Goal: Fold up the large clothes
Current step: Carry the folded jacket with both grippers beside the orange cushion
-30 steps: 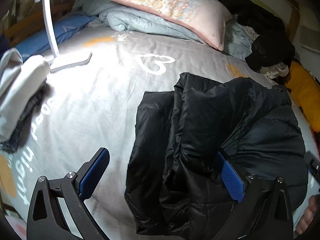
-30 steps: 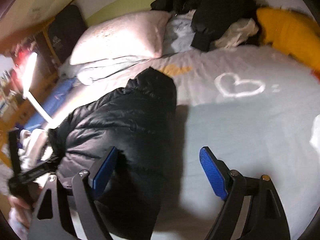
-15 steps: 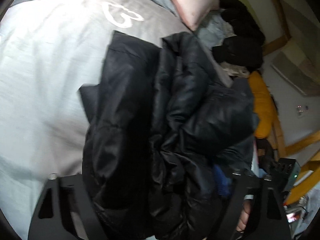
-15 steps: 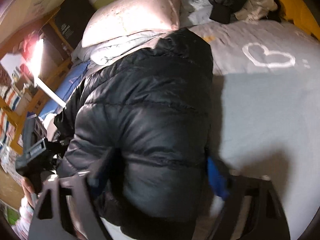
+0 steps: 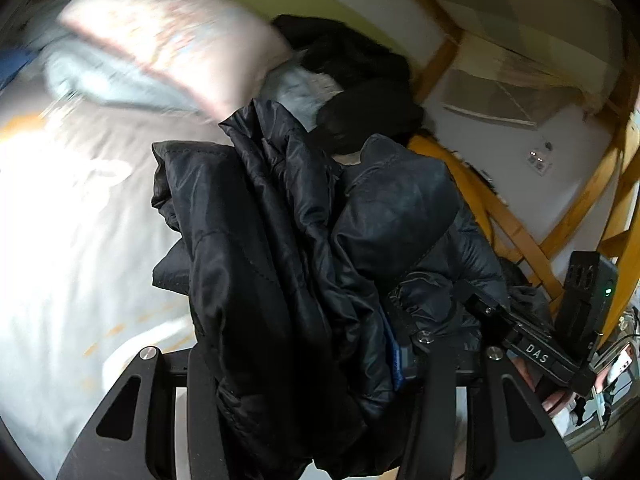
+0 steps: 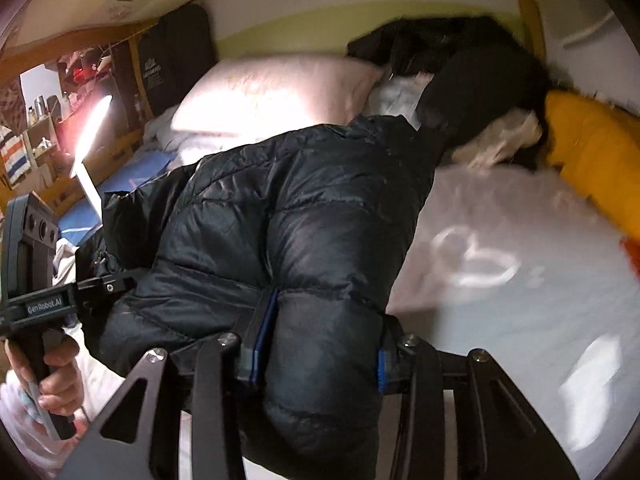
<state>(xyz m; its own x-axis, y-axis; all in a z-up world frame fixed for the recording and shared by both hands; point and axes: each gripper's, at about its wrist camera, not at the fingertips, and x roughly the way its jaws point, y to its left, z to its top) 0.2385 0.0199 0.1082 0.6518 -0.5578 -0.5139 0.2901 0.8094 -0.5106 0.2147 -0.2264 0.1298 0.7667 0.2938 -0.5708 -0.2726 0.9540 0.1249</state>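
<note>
A black puffer jacket (image 5: 280,240) hangs bunched above the grey bed sheet (image 5: 60,240). My left gripper (image 5: 304,360) is closing, with a thick wad of the jacket between its jaws. One blue pad (image 5: 396,356) presses into the fabric; the other is buried. In the right wrist view the jacket (image 6: 300,208) stretches leftward, and my right gripper (image 6: 322,348) is closing on a puffy fold, with both blue pads (image 6: 264,332) squeezing it. A hand (image 6: 60,372) at lower left holds the other gripper's handle.
A pink pillow (image 6: 280,92) and a pile of dark clothes (image 6: 472,64) lie at the head of the bed. A yellow cushion (image 6: 592,152) lies at the right edge. At left stands a lit white lamp (image 6: 90,128). Wooden bed framing (image 5: 520,240) rises on the right.
Both grippers went from wide open beside the flat jacket to closed on it. The jacket has come up off the sheet, and both views have swung upward.
</note>
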